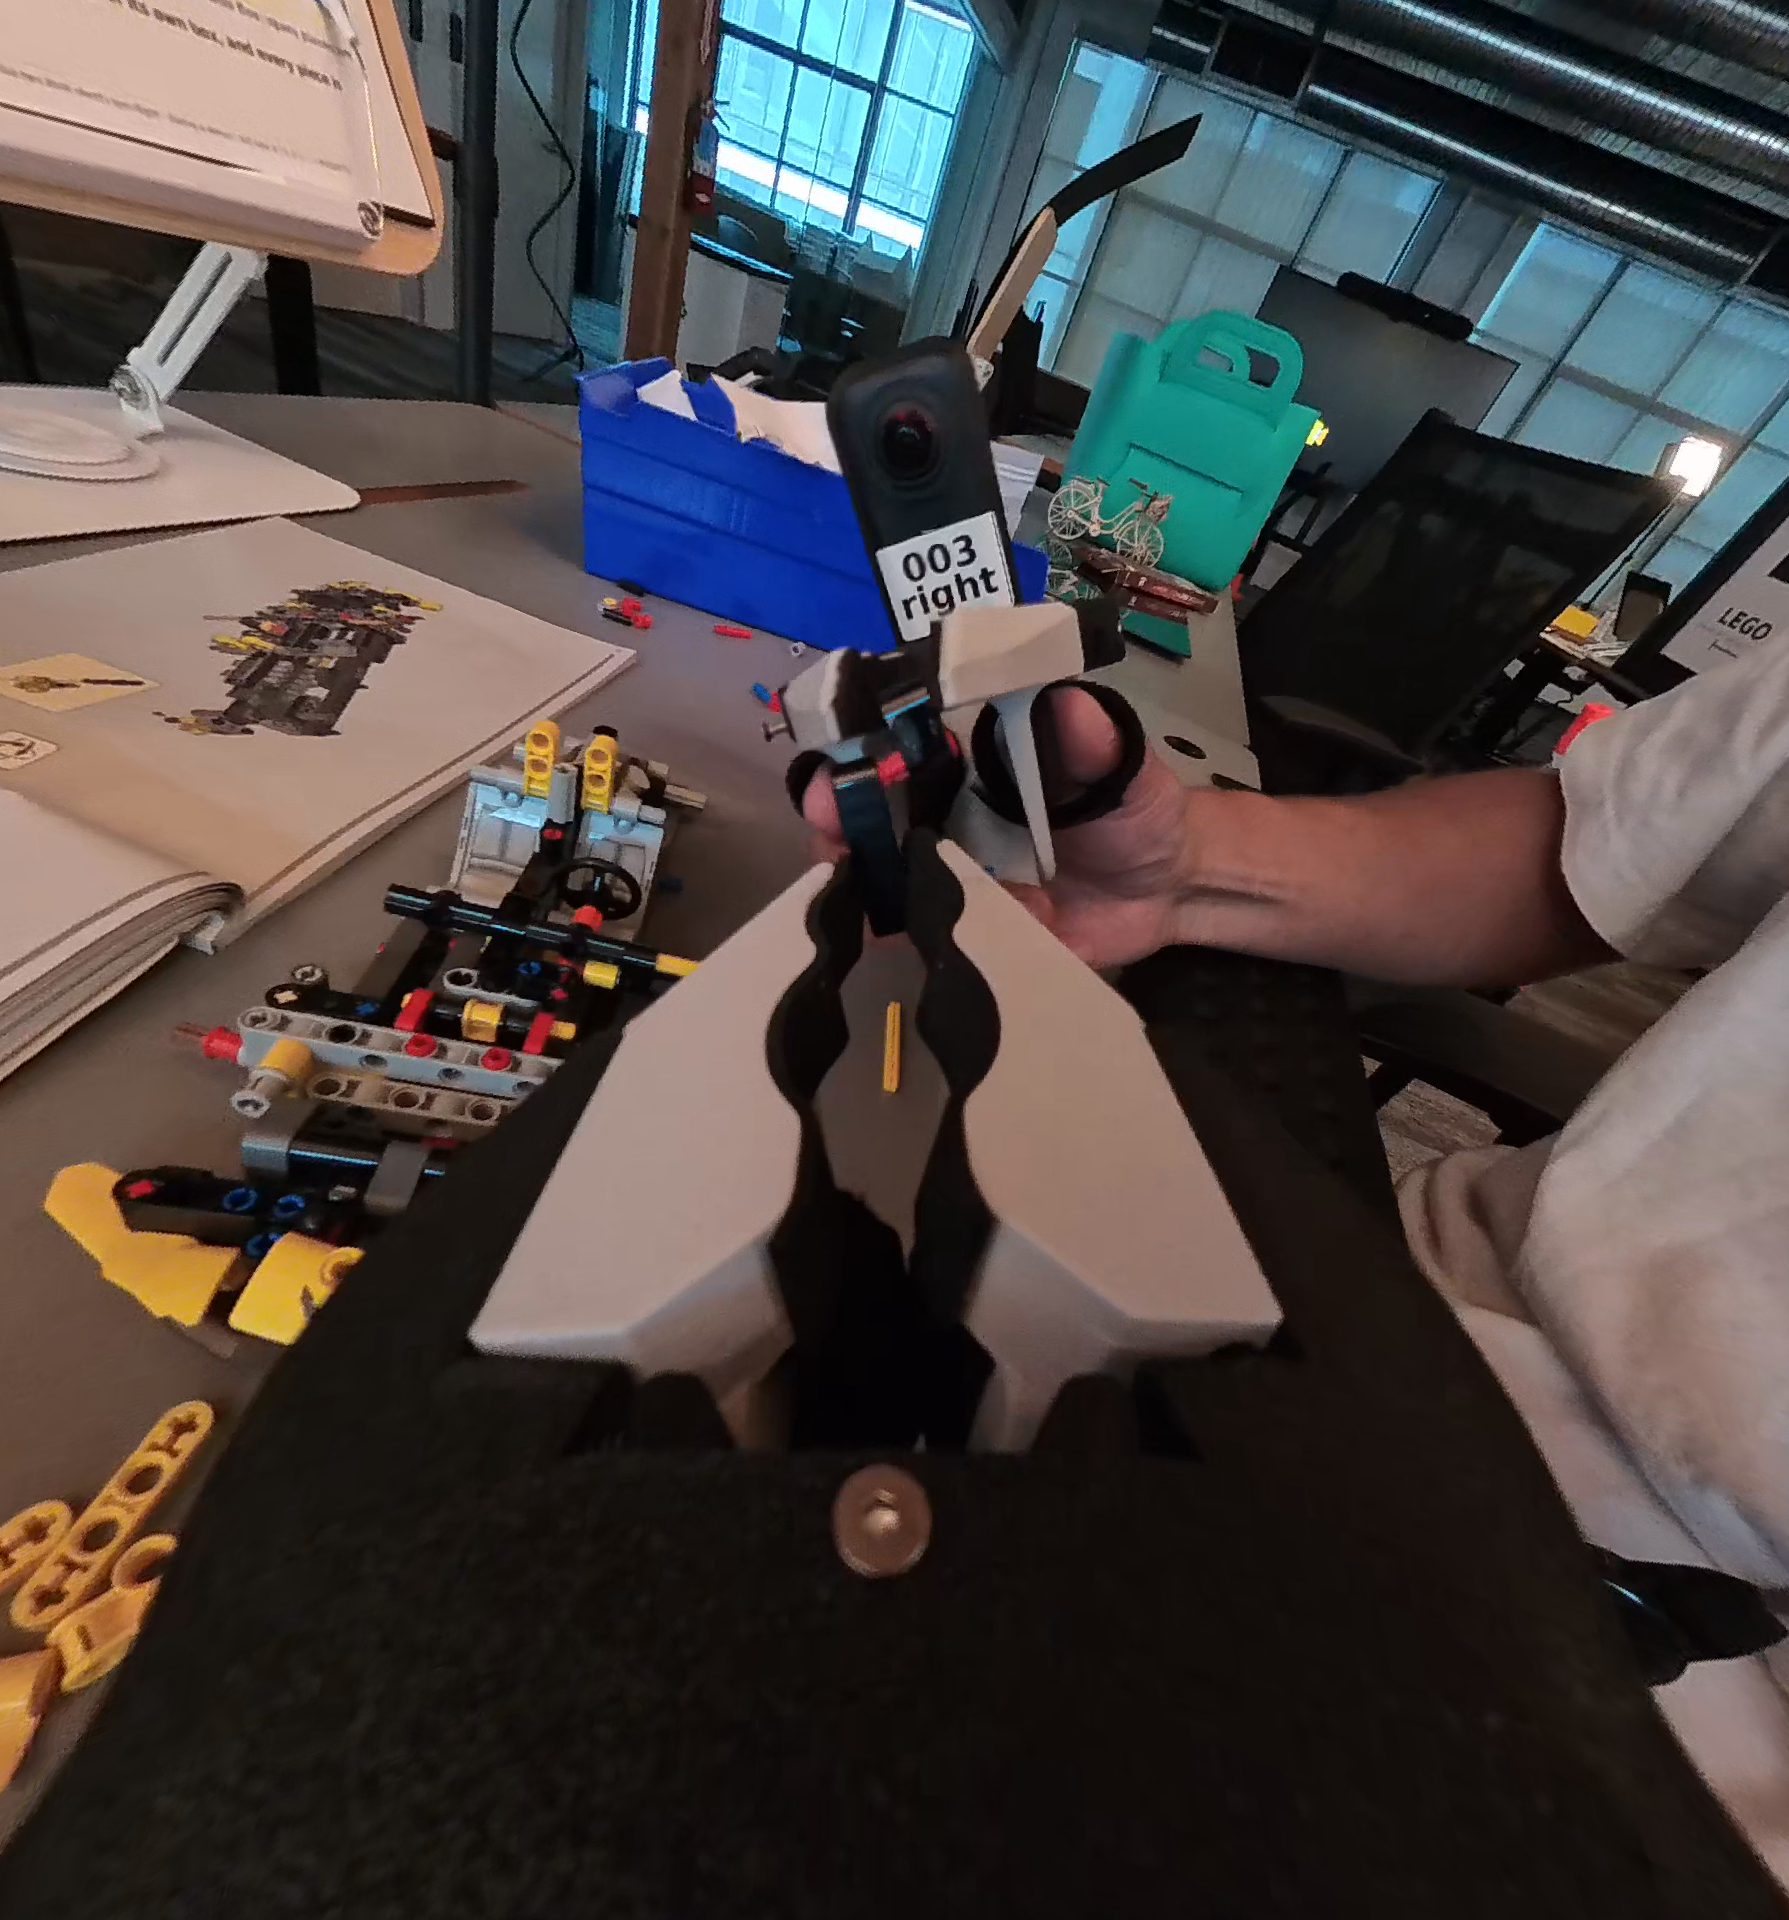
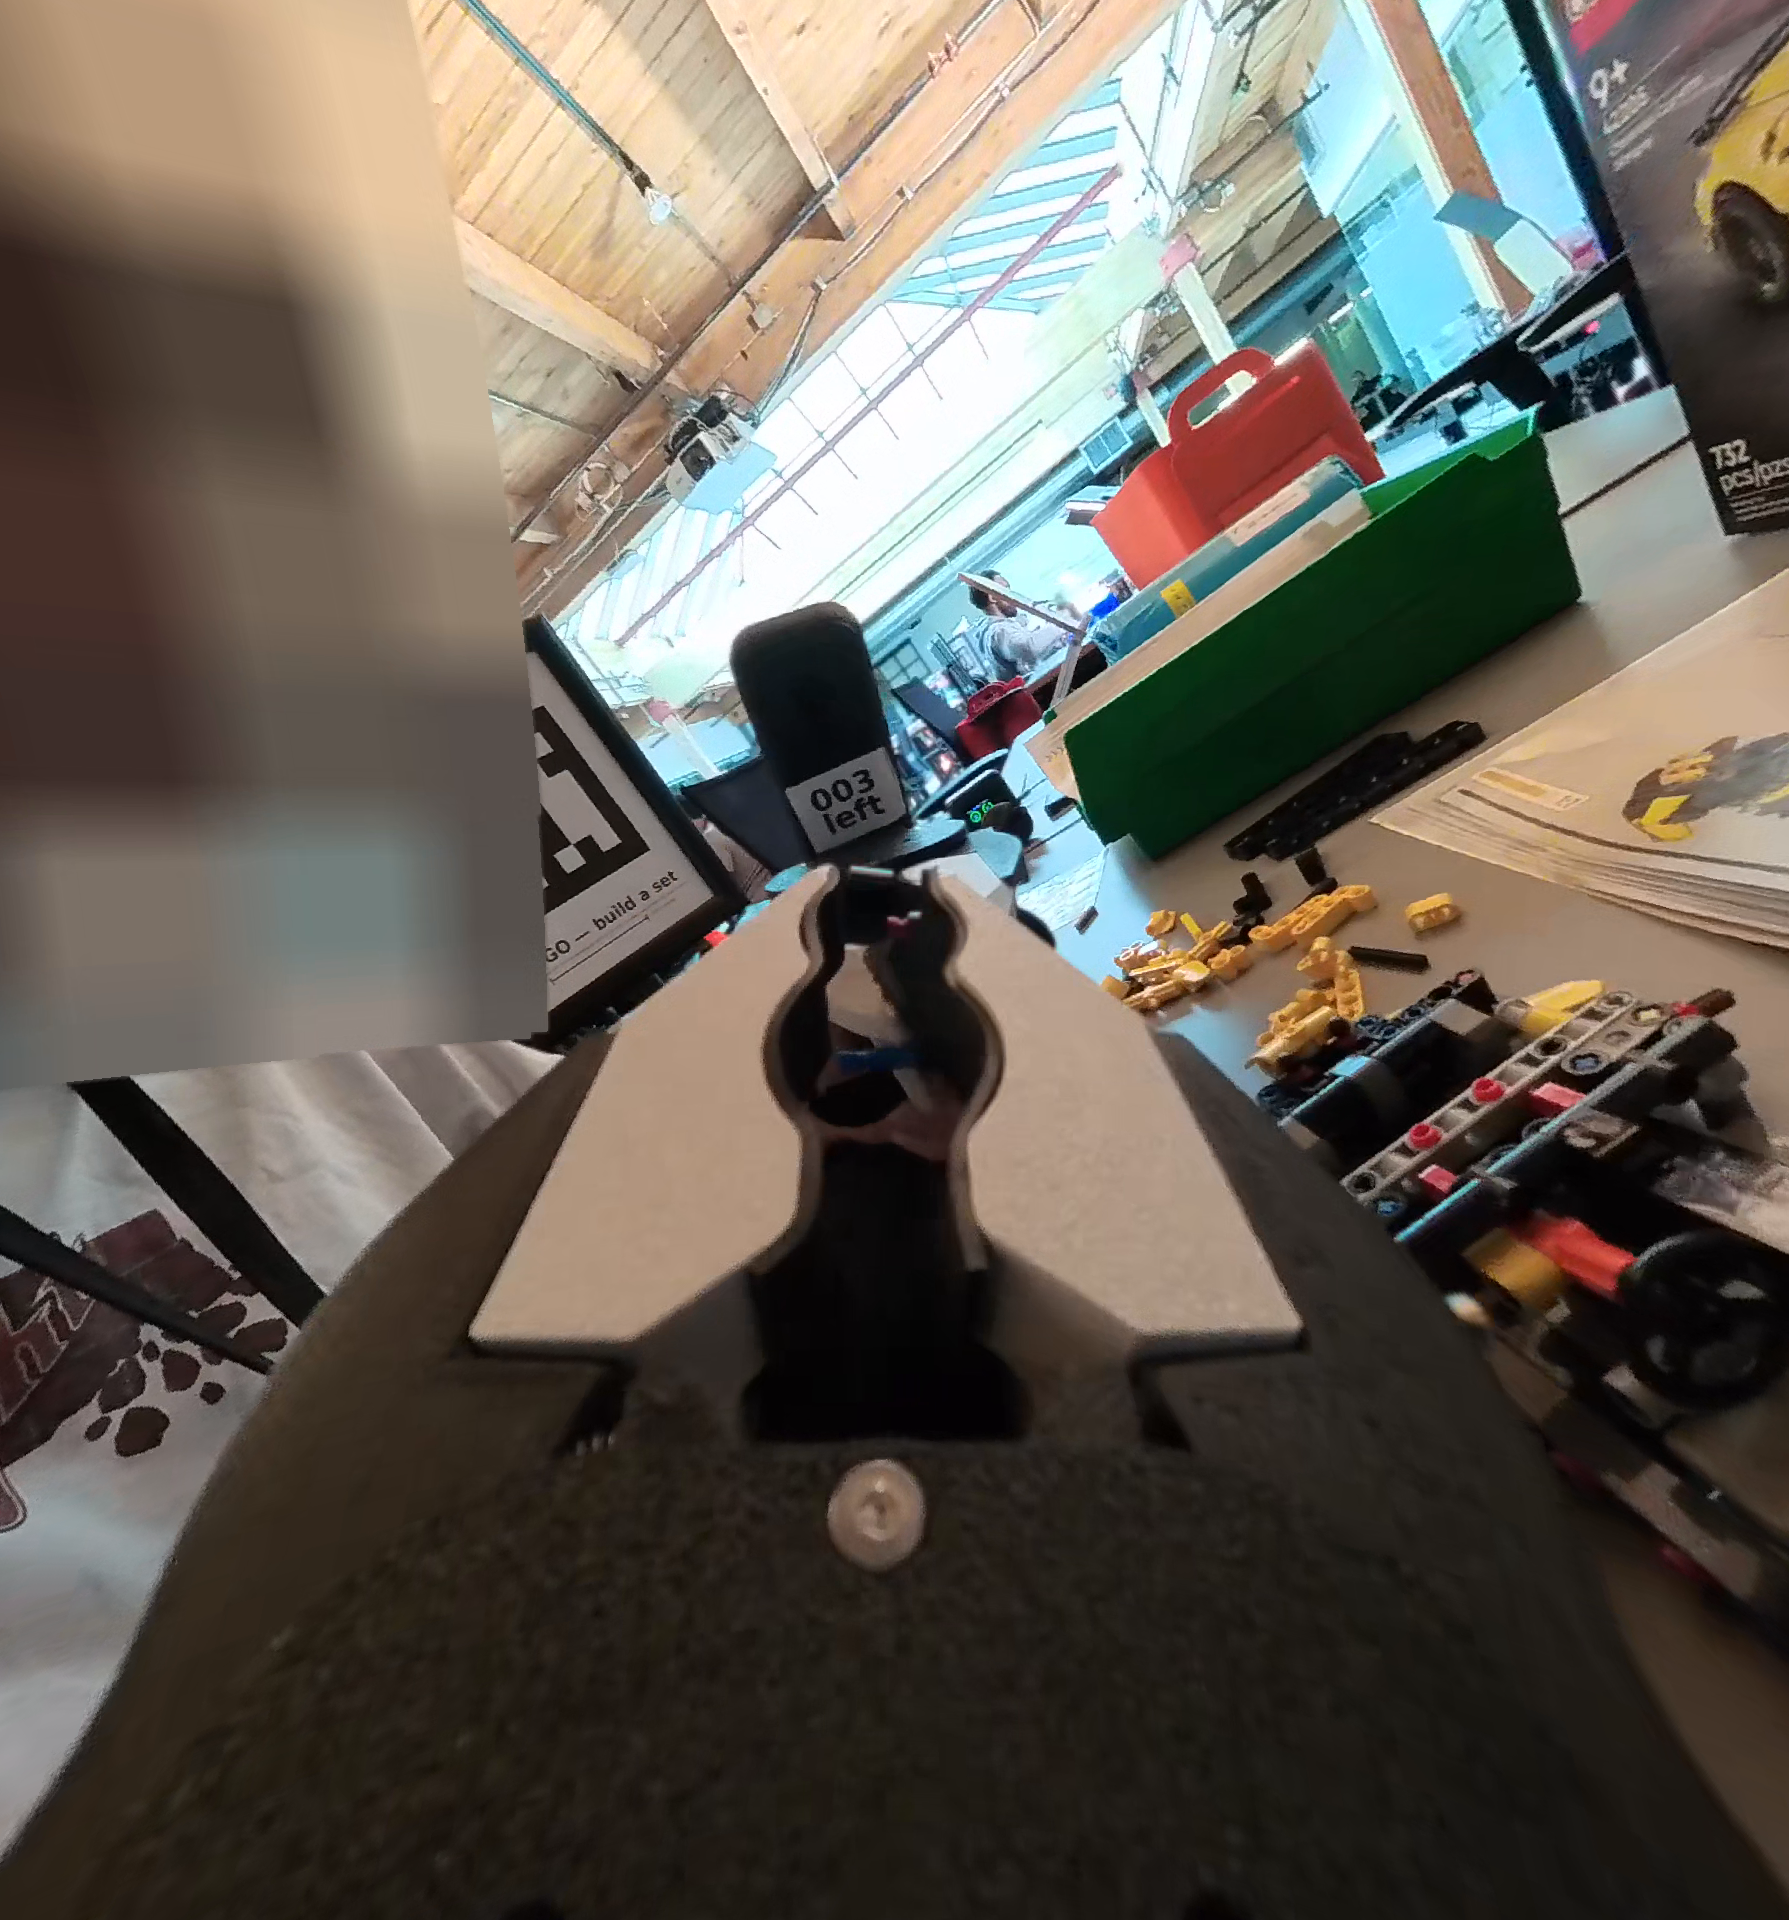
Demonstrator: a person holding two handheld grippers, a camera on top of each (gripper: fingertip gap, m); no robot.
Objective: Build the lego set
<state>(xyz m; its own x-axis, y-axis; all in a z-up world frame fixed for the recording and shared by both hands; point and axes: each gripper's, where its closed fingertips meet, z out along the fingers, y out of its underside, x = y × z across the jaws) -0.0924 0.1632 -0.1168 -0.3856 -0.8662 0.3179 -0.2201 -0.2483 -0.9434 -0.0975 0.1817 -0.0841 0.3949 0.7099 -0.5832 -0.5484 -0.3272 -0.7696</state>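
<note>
Two grippers meet tip to tip above the table, each pinching the same small black piece (image 1: 882, 883). Your left gripper (image 1: 885, 894) has its tongs pressed together on the near end; your right gripper (image 2: 874, 902) clamps the far end, where blue and red pins show. The half-built car chassis (image 1: 474, 997) lies well to the left on the table (image 1: 59, 1330), a yellow axle (image 1: 891, 1047) below the tips. Twist or pull unevenly and the piece could pop free, dropping among the loose yellow parts (image 2: 1274, 935).

Left tool (image 1: 885, 904) tips pinch black lego piece (image 1: 872, 831) w/ right tool (image 1: 869, 727); chassis (image 1: 433, 1018) beside on table (image 1: 38, 1299).
</note>
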